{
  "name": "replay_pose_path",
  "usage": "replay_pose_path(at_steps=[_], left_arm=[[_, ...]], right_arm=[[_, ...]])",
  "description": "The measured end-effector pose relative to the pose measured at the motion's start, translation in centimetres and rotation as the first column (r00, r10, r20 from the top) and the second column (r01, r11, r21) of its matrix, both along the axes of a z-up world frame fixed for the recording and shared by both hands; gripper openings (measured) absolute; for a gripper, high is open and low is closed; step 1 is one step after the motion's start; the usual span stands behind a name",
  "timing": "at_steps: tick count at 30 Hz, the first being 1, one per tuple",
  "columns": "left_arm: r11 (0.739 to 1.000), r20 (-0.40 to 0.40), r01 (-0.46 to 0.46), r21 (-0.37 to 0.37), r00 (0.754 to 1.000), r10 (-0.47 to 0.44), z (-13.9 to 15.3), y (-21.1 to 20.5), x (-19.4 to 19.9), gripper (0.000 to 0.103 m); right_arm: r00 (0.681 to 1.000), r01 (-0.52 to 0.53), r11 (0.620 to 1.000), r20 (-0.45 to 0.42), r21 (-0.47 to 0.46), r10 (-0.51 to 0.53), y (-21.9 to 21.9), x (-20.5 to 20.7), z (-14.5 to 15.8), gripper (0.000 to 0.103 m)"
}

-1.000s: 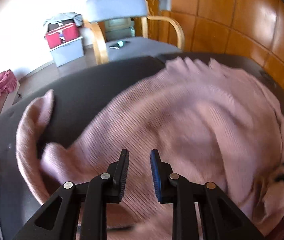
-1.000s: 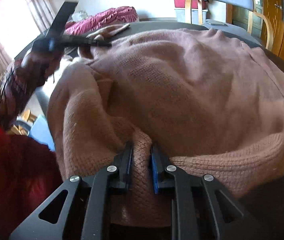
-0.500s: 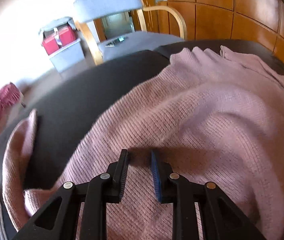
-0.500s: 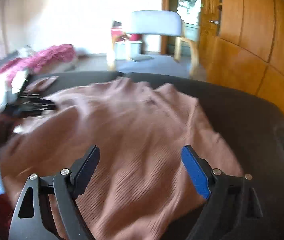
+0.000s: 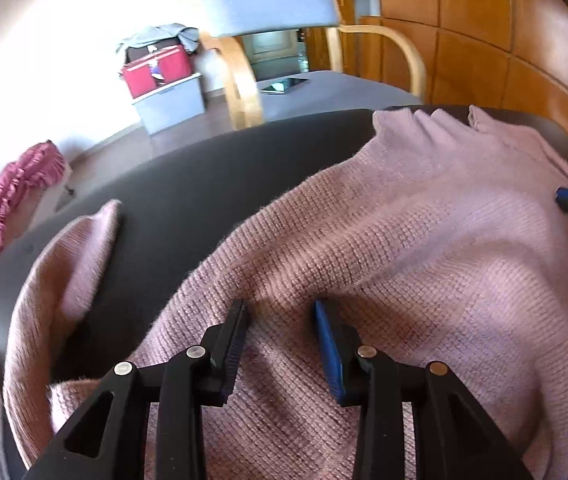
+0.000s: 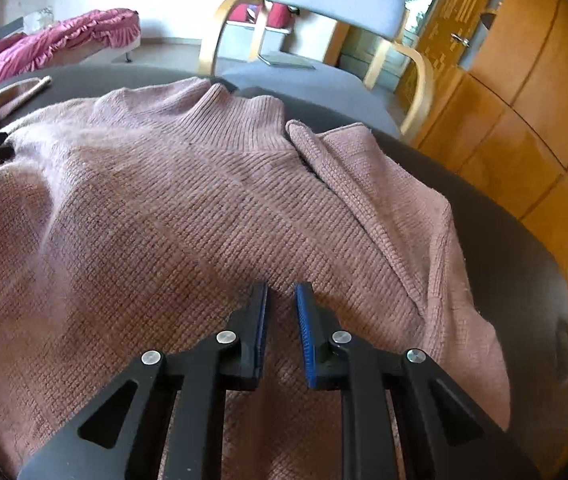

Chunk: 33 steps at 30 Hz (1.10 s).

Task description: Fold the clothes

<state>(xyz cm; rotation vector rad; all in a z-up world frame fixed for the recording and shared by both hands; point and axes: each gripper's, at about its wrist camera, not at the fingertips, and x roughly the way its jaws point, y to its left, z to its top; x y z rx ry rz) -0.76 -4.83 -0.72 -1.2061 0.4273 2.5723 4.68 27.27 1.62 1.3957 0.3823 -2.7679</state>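
— Where did the garment lie?

— The pink ribbed-knit sweater [image 5: 423,240] was spread over the dark round table [image 5: 188,184], its high collar [image 6: 236,120] pointing toward the grey-cushioned wooden armchair [image 5: 272,8]. One sleeve [image 5: 56,264] curled along the table's near-left edge in the left wrist view; the other sleeve [image 6: 383,200] was folded in over the body on the right side.

— And the tongs?

— The left gripper [image 5: 282,312] rested on the knit with its jaws parted by a clear gap, cloth bunched in a ridge between them, though not pinched. The right gripper [image 6: 282,292] pressed down on the lower body of the sweater; its jaws stood close together with a narrow slot between, and I could not tell whether any fabric was caught there.

— Anything else around?

— A red bag [image 5: 156,70] sat on a pale plastic storage box [image 5: 170,104] behind the chair, and a magenta ruffled fabric [image 6: 52,44] lay off to the left.
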Motion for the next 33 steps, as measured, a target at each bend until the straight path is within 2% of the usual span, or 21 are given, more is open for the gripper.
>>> replay_pose_path(at_steps=[6,9,11,14,16,17,18,19,22,25,28,29,30,31,32,33], left_arm=[[0.991,-0.075,-0.057,-0.12,0.996,0.048,-0.5,-0.1,-2.7,0.04],[0.986,-0.07,-0.081,-0.145,0.995,0.071,-0.1,0.4,-3.0,0.04],[0.992,-0.043,-0.087,-0.095,0.996,0.083,0.8,0.9,-2.6,0.037],[0.998,-0.015,-0.039,0.041,0.999,0.039,1.7,1.7,-1.8,0.037],[0.998,0.001,-0.022,0.06,1.0,0.022,0.8,2.3,-2.1,0.037],[0.997,0.007,-0.018,0.072,1.0,0.017,0.5,2.5,-2.1,0.037],[0.996,0.009,-0.018,0.088,1.0,0.018,0.4,2.3,-2.2,0.038],[0.994,0.012,-0.019,0.105,1.0,0.018,0.3,2.2,-2.2,0.038],[0.988,0.026,-0.026,0.154,0.999,0.022,0.1,1.5,-2.2,0.039],[0.989,0.02,-0.026,0.144,1.0,0.023,0.1,1.6,-2.2,0.039],[0.99,0.016,-0.026,0.138,1.0,0.024,0.1,1.6,-2.3,0.039],[0.99,0.018,-0.026,0.141,1.0,0.024,0.1,1.5,-2.3,0.039],[0.989,0.019,-0.026,0.145,1.0,0.024,0.1,1.4,-2.4,0.039],[0.989,0.02,-0.027,0.148,1.0,0.024,0.1,1.4,-2.5,0.04],[0.988,0.021,-0.027,0.152,0.999,0.024,0.1,1.3,-2.5,0.04],[0.987,0.023,-0.027,0.155,0.999,0.024,0.1,1.2,-2.6,0.04]], right_arm=[[0.999,-0.001,0.993,-0.033,-0.115,-0.002,0.5,-4.7,-0.1,0.017],[0.999,-0.007,0.996,-0.038,-0.089,0.004,-0.2,-5.7,0.0,0.017],[0.999,-0.018,0.998,-0.046,-0.067,0.015,-0.6,-5.4,0.4,0.017],[0.994,0.004,0.991,-0.112,-0.134,-0.019,0.9,-4.6,2.1,0.017],[0.979,0.082,0.982,-0.172,-0.173,-0.112,3.0,-4.4,3.6,0.035],[0.972,0.117,0.979,-0.184,-0.17,-0.148,4.1,-4.7,4.1,0.063],[0.964,0.159,0.976,-0.19,-0.151,-0.186,5.1,-5.1,4.4,0.083],[0.955,0.199,0.971,-0.195,-0.132,-0.222,6.2,-5.4,4.7,0.085],[0.955,0.254,0.964,-0.139,-0.076,-0.262,8.4,-6.5,4.9,0.085],[0.957,0.286,0.958,-0.039,-0.028,-0.287,9.9,-9.4,3.8,0.085],[0.954,0.295,0.953,0.076,-0.07,-0.29,10.5,-11.2,1.9,0.084],[0.951,0.3,0.951,0.105,-0.078,-0.292,10.6,-11.6,1.3,0.073],[0.948,0.304,0.948,0.125,-0.09,-0.292,10.6,-11.8,0.7,0.046],[0.95,0.303,0.946,0.114,-0.115,-0.29,10.6,-11.4,0.7,0.04],[0.952,0.3,0.944,0.103,-0.138,-0.288,10.6,-11.1,0.8,0.024],[0.954,0.296,0.943,0.093,-0.148,-0.285,10.7,-10.7,1.0,0.017]])
